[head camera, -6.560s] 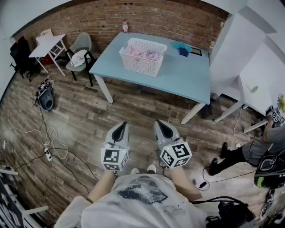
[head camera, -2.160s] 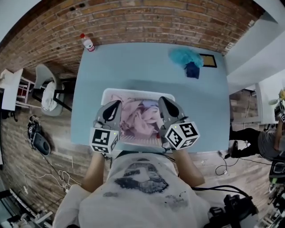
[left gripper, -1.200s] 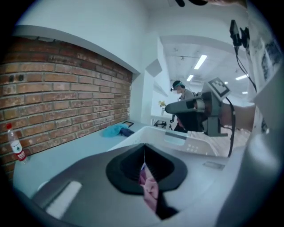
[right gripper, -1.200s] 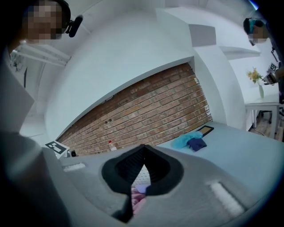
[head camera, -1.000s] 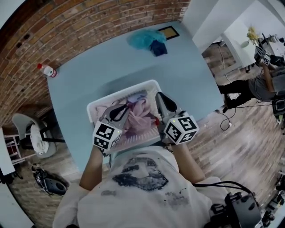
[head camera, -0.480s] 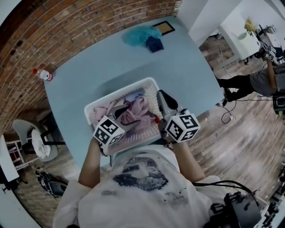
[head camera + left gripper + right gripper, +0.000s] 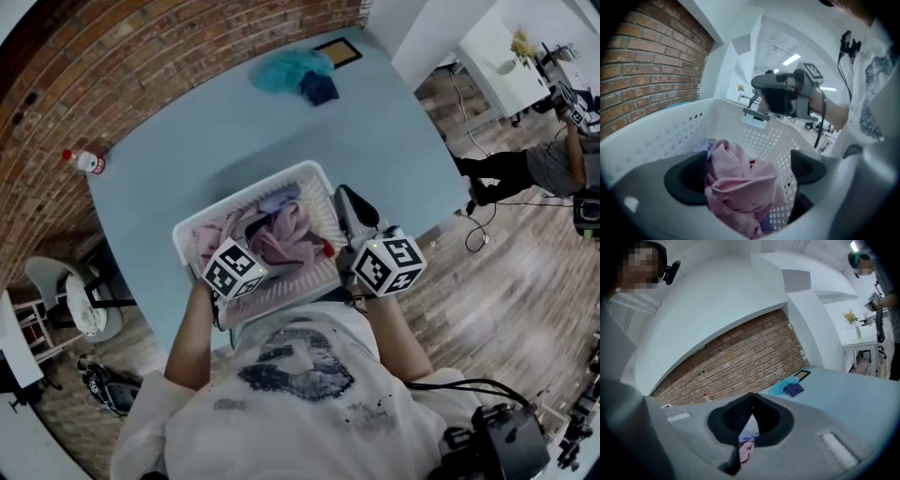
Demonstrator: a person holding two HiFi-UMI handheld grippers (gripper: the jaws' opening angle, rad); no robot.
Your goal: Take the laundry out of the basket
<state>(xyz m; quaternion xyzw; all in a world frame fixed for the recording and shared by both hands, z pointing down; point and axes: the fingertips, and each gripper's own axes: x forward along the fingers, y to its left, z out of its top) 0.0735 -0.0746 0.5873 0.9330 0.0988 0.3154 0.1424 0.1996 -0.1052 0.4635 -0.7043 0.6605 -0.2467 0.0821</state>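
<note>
- Two bare forearms reach from the person's chest to the white basket (image 7: 246,185), which stands at the near edge of the pale blue table (image 7: 169,178). The left gripper (image 7: 746,174) tilts down into the basket. The right gripper (image 7: 344,195) lies close to level along the basket's right wall.
- Only the head view takes in the whole table: a bottle (image 7: 84,161) near its left edge and a teal cloth (image 7: 286,67) touching a dark blue cloth (image 7: 319,89) at the far side (the right gripper view catches both cloths small, before the brick wall (image 7: 740,362)).
- Only the left gripper view looks inside the basket, at its perforated walls, with the right gripper's body hanging above the far rim.
- The left claw is spread wide, its jaws having just been opening. The crumpled pink laundry (image 7: 740,187) sits between the two dark pads, close against the left one and clear of the right one, and is not pinched.
- The right claw is pressed together at the tips and carries nothing. A sliver of pink and lilac fabric shows through the gap beneath them.
</note>
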